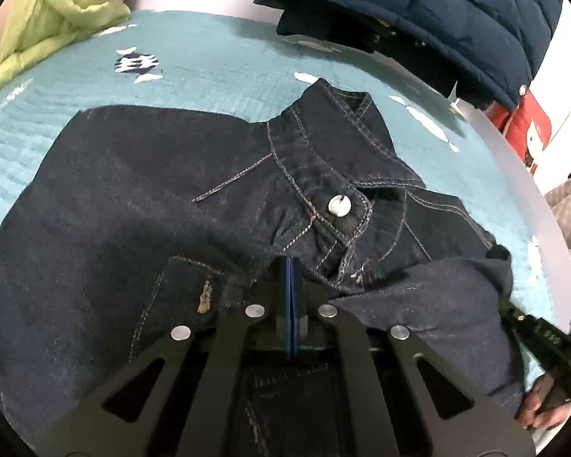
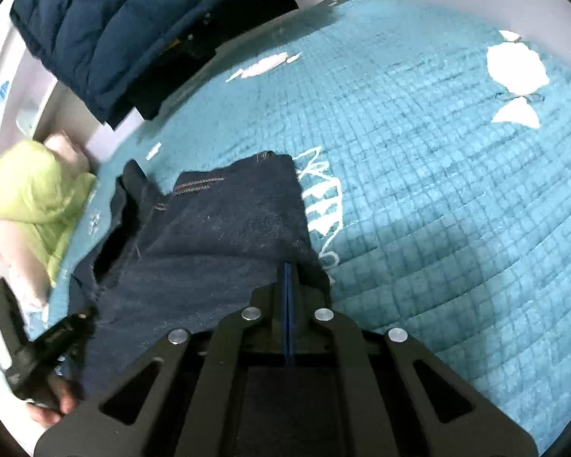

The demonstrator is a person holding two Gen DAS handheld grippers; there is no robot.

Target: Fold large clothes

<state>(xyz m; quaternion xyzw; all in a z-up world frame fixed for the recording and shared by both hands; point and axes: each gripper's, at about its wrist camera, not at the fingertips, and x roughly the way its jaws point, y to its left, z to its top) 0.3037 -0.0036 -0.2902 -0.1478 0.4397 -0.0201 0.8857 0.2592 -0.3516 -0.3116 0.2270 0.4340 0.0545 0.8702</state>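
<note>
Button (image 1: pixel 339 205) — seemingly left view only.

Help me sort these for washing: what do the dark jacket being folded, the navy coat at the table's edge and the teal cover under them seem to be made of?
Dark jacket: denim, judging by the matte indigo weave, tan contrast stitching and metal button.
Navy coat: probably smooth synthetic shell with padding; puffy quilted channels.
Teal cover: looks like soft quilted fabric, stitched in a grid.

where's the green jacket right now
The green jacket lies at the teal quilt's far left corner in the left wrist view, left of the navy puffer.
</note>
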